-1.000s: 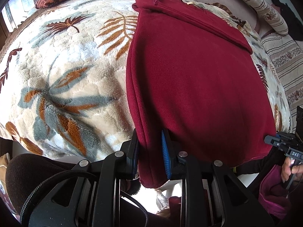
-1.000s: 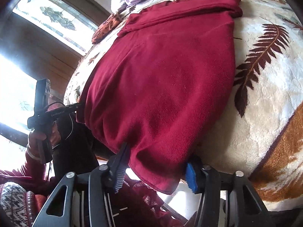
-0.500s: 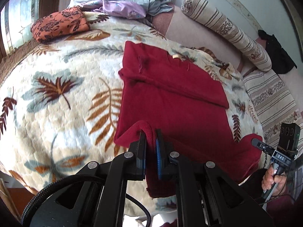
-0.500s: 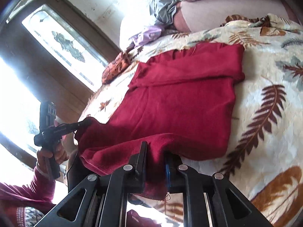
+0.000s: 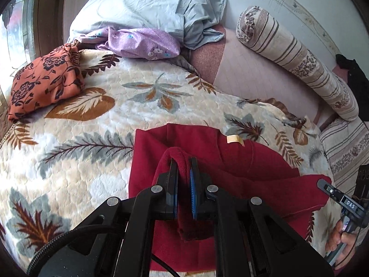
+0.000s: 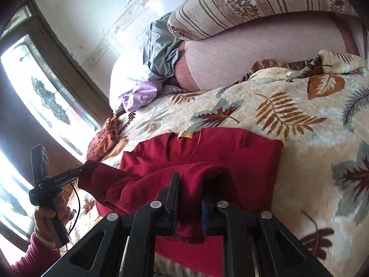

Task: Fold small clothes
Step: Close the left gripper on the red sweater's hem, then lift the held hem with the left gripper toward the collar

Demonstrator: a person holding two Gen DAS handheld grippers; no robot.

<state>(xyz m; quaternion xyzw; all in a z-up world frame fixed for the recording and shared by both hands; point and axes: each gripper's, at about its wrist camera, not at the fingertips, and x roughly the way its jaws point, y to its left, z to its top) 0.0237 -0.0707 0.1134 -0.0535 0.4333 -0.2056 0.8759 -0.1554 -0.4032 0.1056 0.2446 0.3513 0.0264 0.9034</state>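
Note:
A dark red fleece garment lies on a leaf-patterned blanket, collar and tan label at the far end. My left gripper is shut on the garment's bottom hem, held over its upper part. My right gripper is shut on the hem's other corner, with the garment doubled over below it. In the left wrist view the right gripper's tip grips the hem at the right. In the right wrist view the left gripper's tip holds the hem at the left.
A folded orange floral cloth lies at the blanket's far left. A purple cloth and grey-blue pillow are behind it. A striped bolster lies along the wall. A window is at the left.
Both grippers have carried the bottom hem up and forward over the garment toward the collar, doubling it. Both jaws stay shut on the hem.

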